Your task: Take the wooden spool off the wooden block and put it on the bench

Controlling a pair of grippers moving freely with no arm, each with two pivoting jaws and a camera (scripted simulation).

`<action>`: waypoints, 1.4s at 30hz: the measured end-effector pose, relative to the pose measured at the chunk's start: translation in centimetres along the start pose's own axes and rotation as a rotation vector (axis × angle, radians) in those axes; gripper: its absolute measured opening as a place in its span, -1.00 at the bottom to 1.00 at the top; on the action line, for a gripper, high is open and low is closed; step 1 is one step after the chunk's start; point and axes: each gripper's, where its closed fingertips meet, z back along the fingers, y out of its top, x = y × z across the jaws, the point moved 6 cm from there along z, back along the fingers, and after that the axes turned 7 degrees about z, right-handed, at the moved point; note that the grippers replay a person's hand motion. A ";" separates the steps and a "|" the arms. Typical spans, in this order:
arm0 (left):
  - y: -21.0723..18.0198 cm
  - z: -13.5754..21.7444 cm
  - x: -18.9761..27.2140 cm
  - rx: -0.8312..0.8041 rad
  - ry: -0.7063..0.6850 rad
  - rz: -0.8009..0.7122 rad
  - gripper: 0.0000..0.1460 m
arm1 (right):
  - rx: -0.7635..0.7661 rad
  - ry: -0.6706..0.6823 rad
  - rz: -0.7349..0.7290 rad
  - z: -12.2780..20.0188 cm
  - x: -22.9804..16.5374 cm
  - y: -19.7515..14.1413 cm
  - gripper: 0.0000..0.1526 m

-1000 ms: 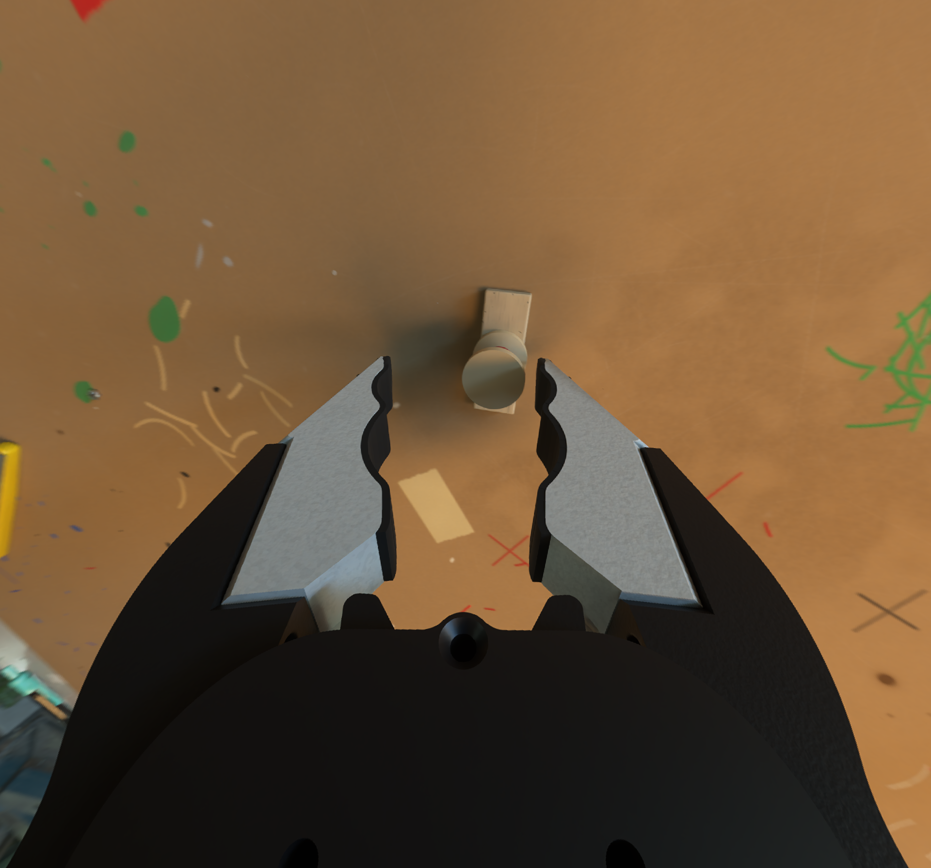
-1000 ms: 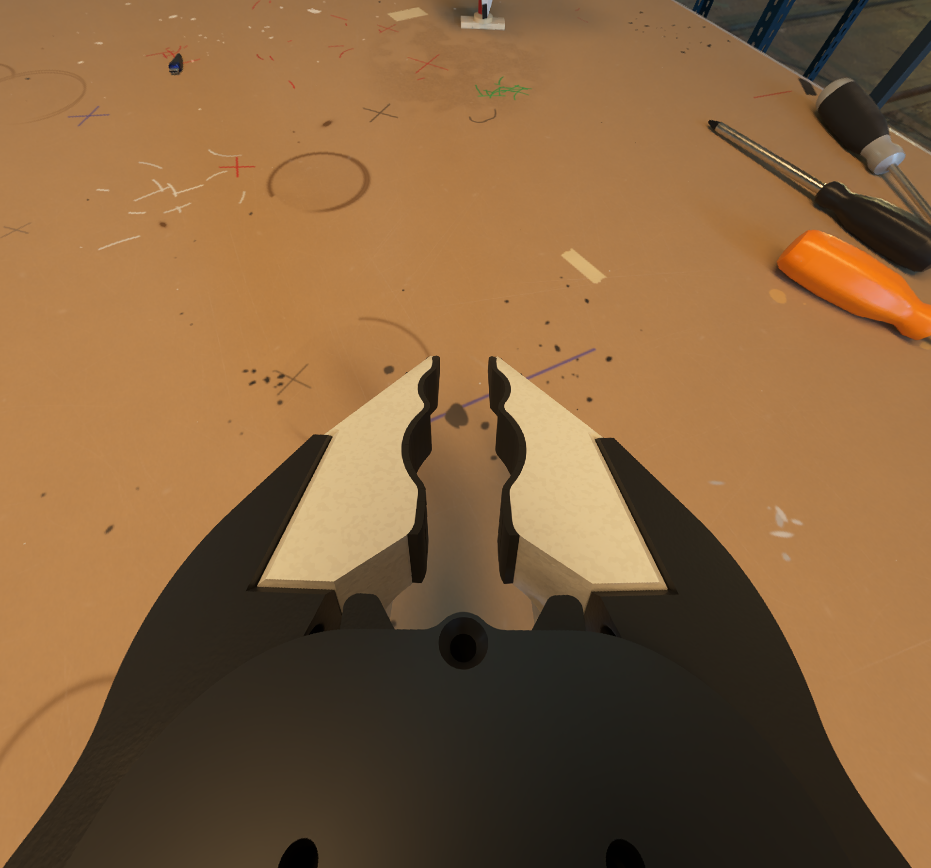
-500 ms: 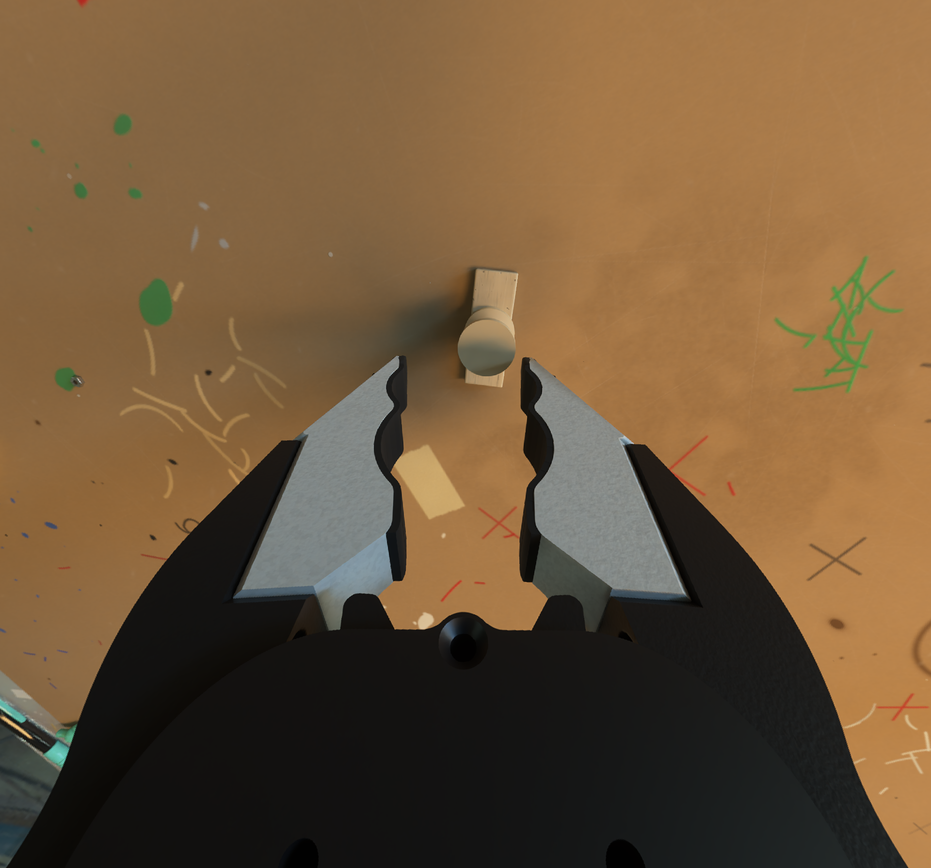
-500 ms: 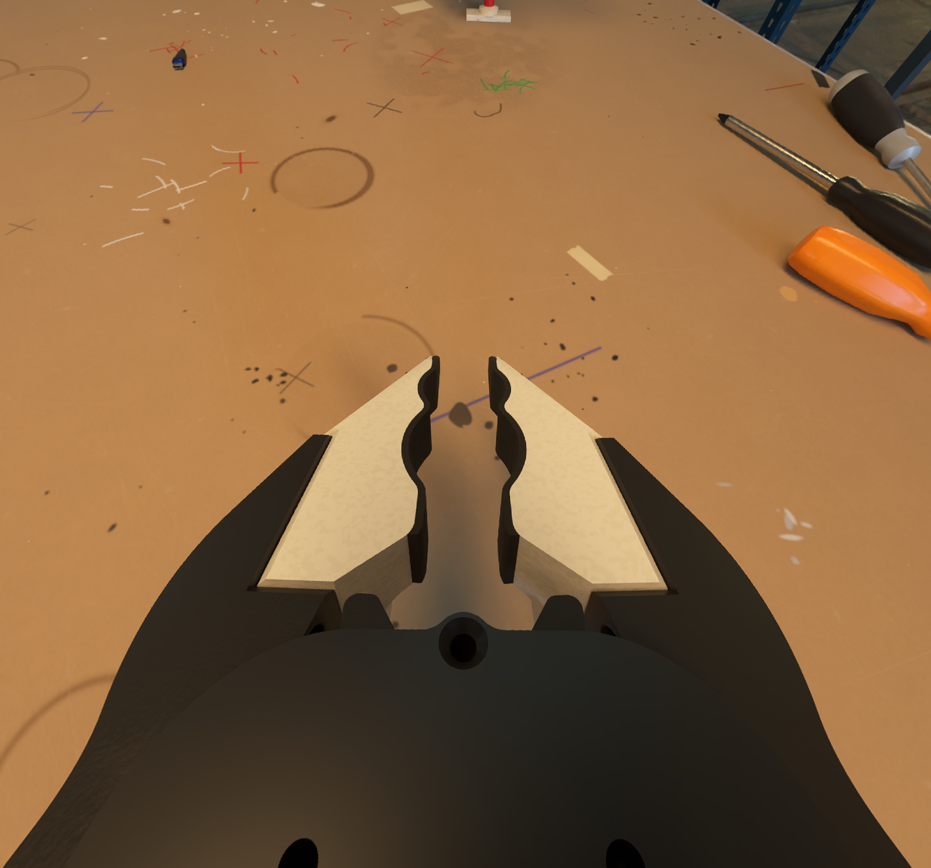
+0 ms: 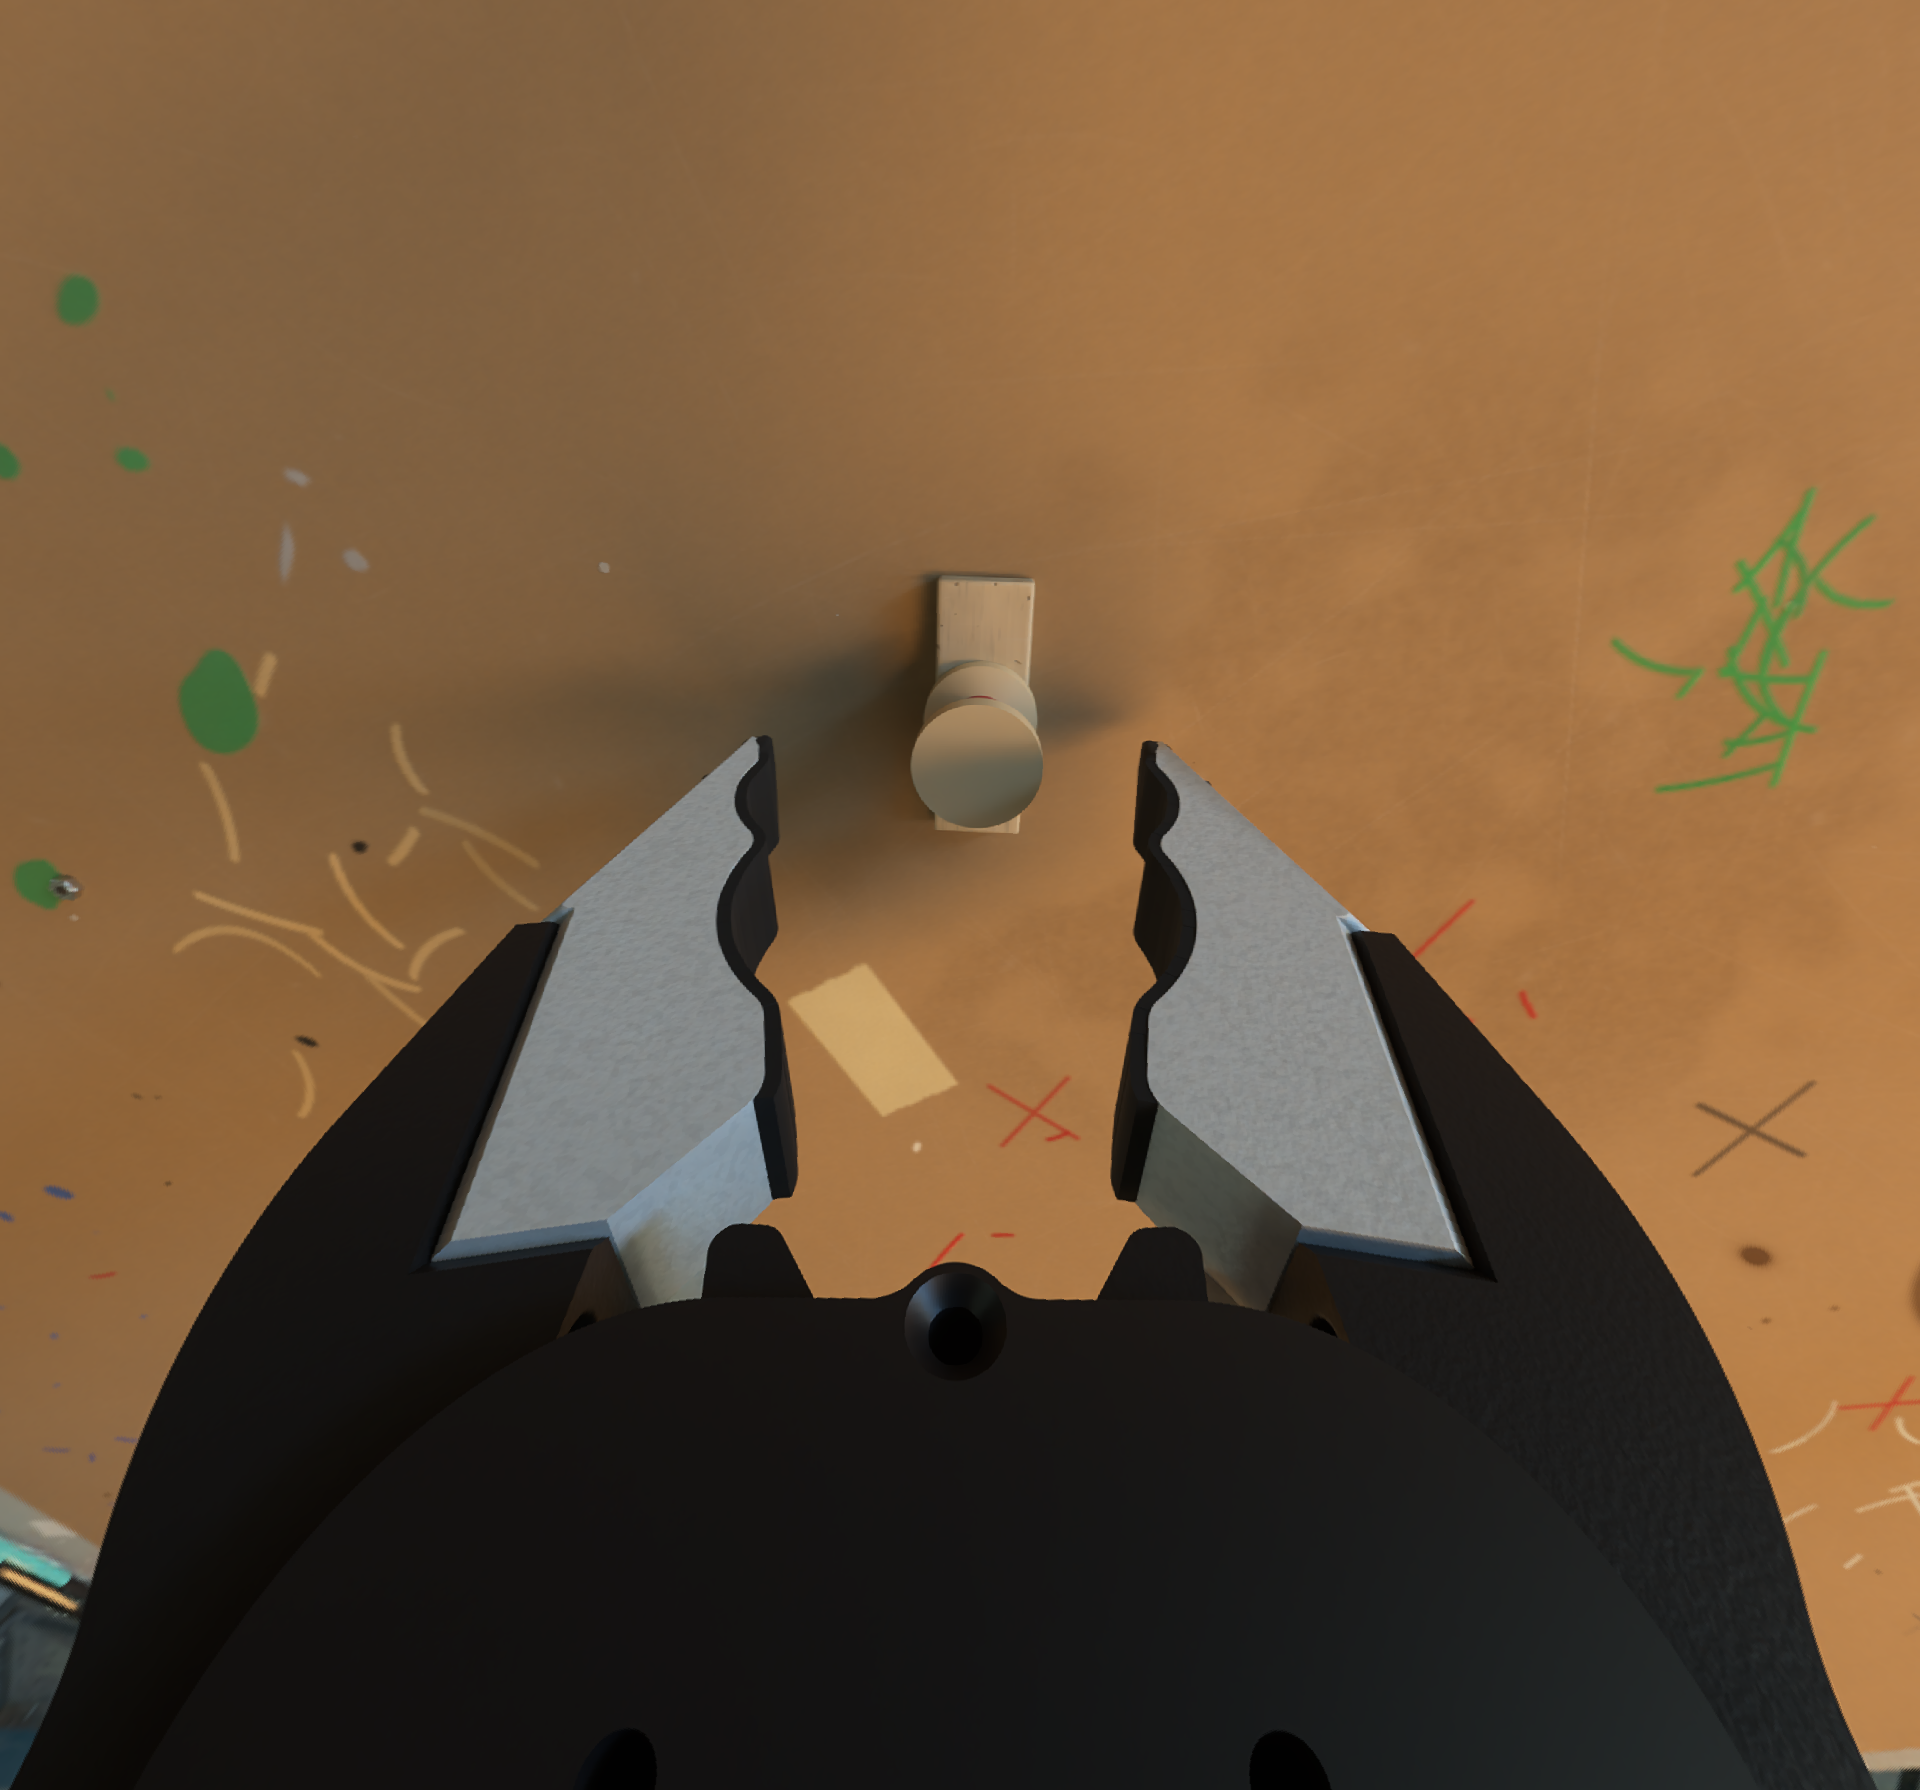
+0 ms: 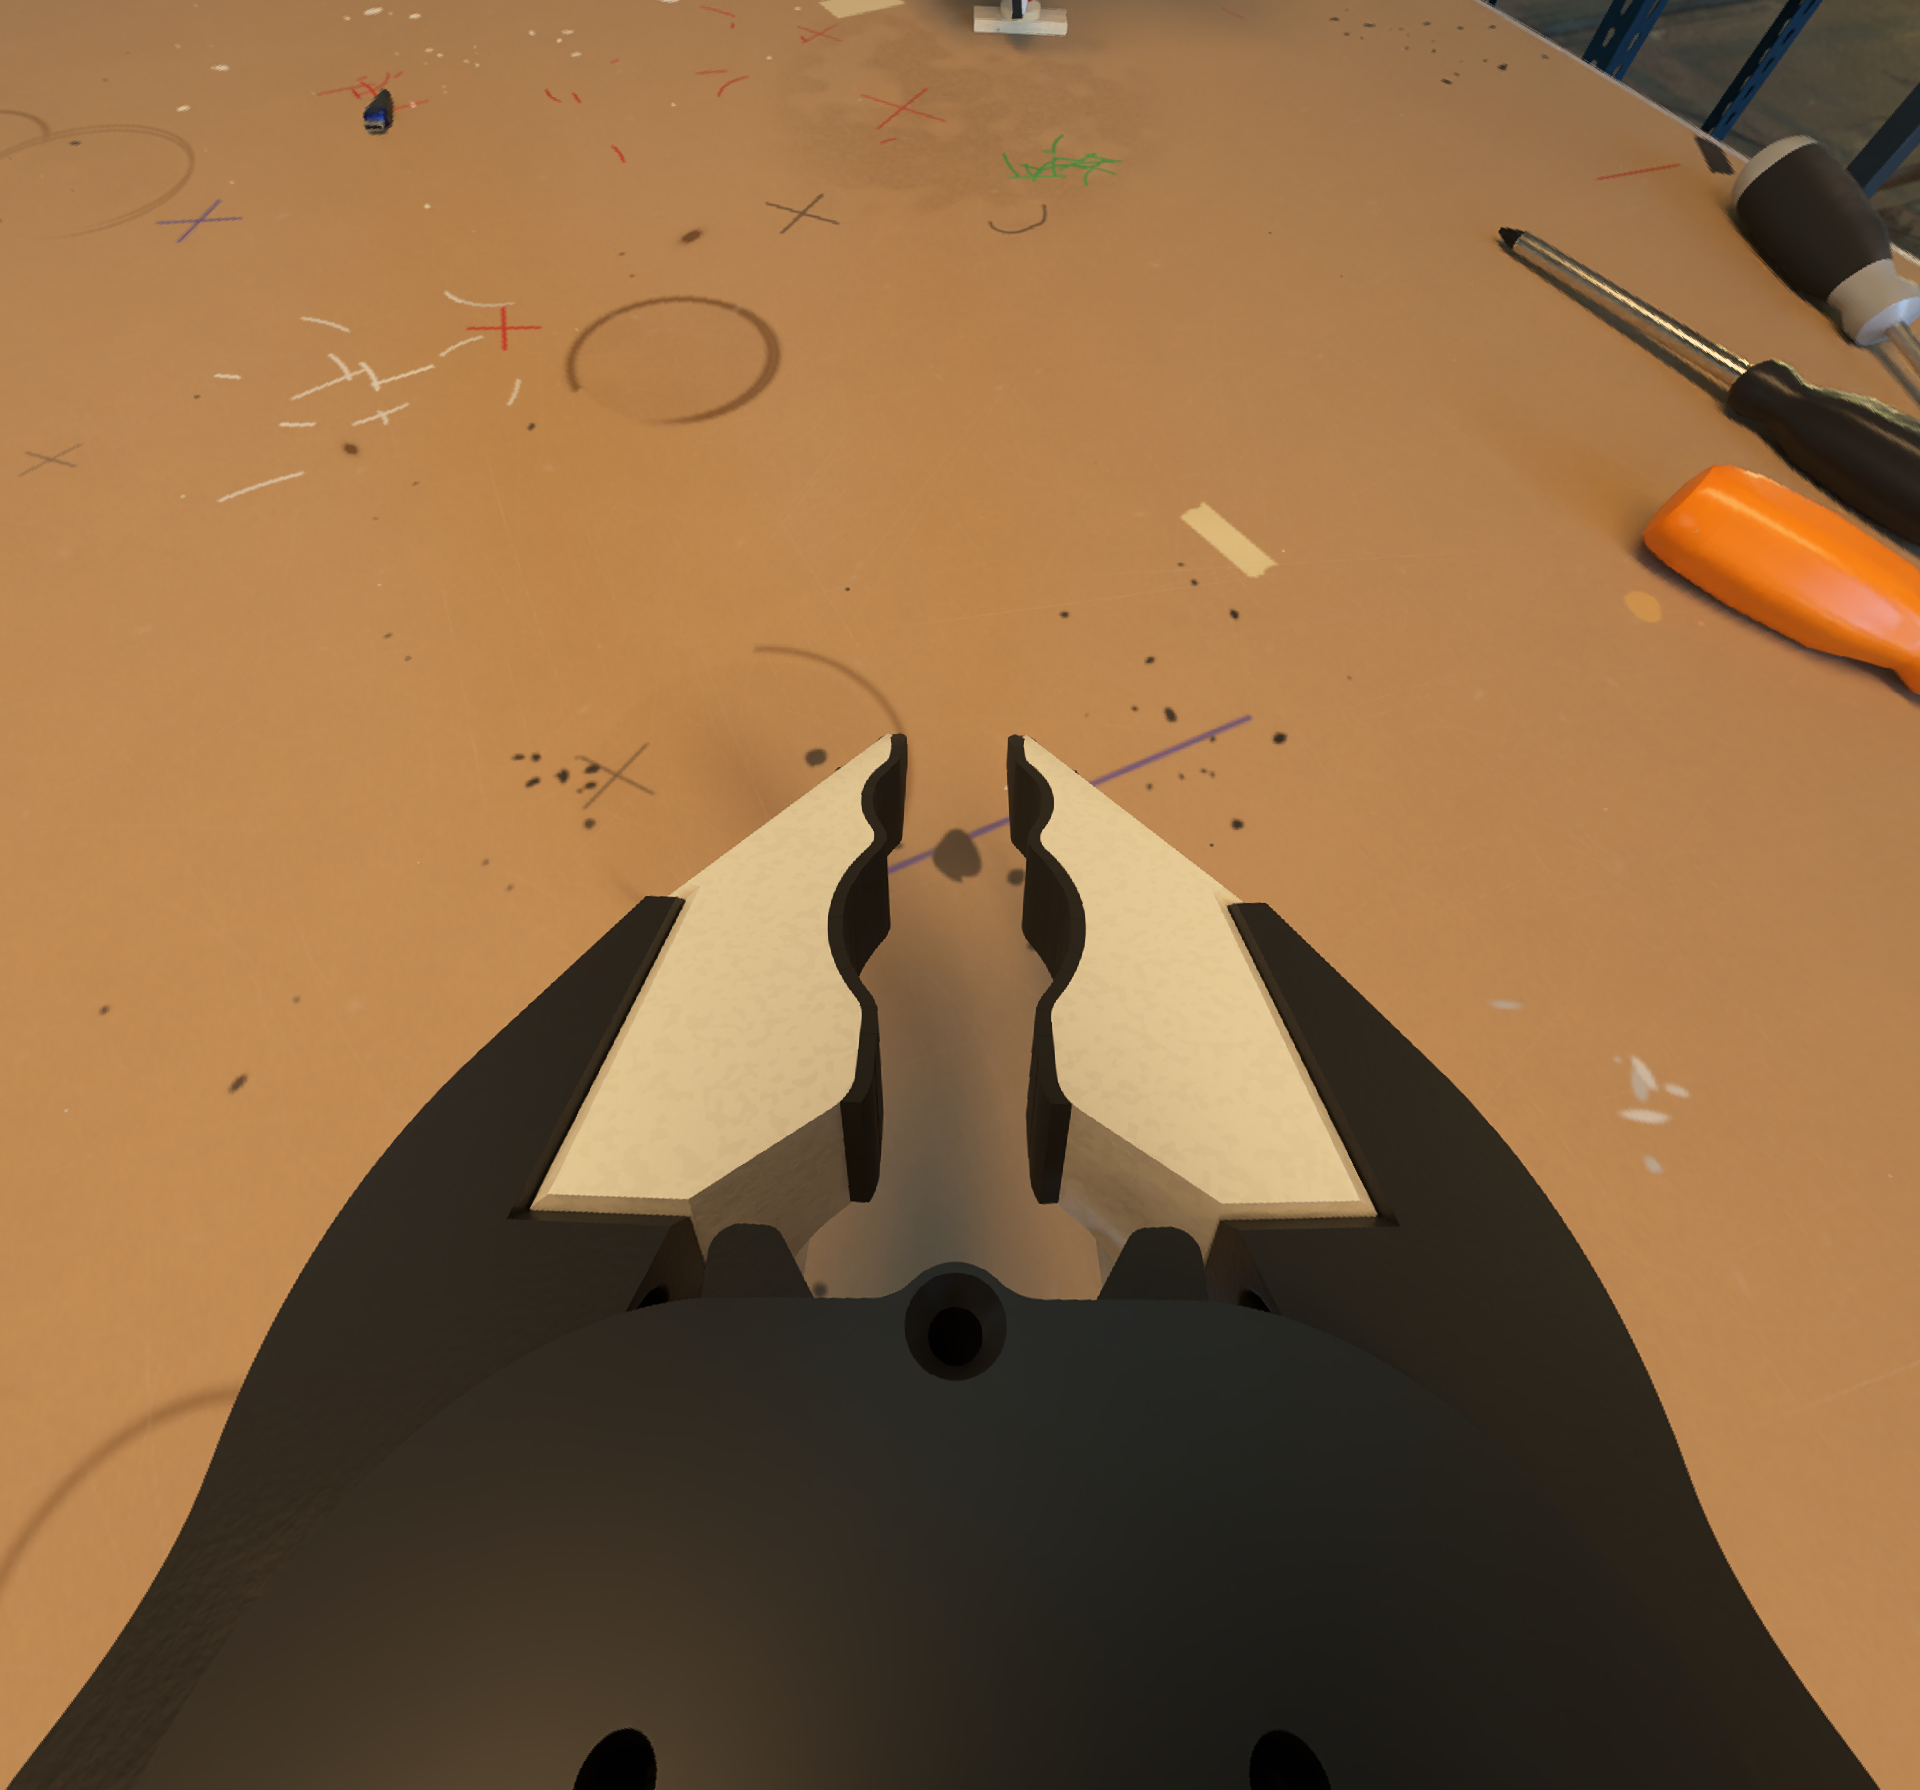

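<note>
the left claw (image 5: 956,748) hangs above the tabletop (image 5: 1247,234), spread wide and empty, pointing down. just beyond its tips the wooden spool (image 5: 977,764) stands upright on the wooden block (image 5: 985,623). the step looks like the approach: next, descend until the spool sits between the fingers, then close. the right claw (image 6: 956,748) is narrow, empty, well away.

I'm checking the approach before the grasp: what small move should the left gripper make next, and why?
Probably ease the left gripper straight down until its open fingers flank the wooden spool, then close. The spool stands on the wooden block, roughly centred in the gap just beyond the fingertips, with nothing gripped yet. The right gripper hangs far off, holding nothing.
</note>
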 end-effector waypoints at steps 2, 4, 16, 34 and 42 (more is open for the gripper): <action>0.0 0.0 0.2 -0.003 -0.033 0.002 -0.17 | 0.000 -0.001 0.000 0.0 0.0 0.0 -0.75; -0.1 0.0 0.2 -0.005 -0.041 0.000 -0.35 | 0.001 -0.002 -0.001 0.0 0.0 0.0 -0.75; -0.3 0.6 0.5 -0.001 -0.026 -0.046 -0.68 | 0.003 -0.001 -0.001 0.0 0.0 0.0 -0.75; -2.9 12.8 18.4 0.437 -0.356 -0.385 -0.68 | 0.009 0.006 0.006 -0.1 -0.3 0.3 -0.75; -1.0 4.9 22.6 0.215 -0.105 -0.412 -0.68 | 0.021 0.011 0.025 0.0 -0.4 0.9 -0.75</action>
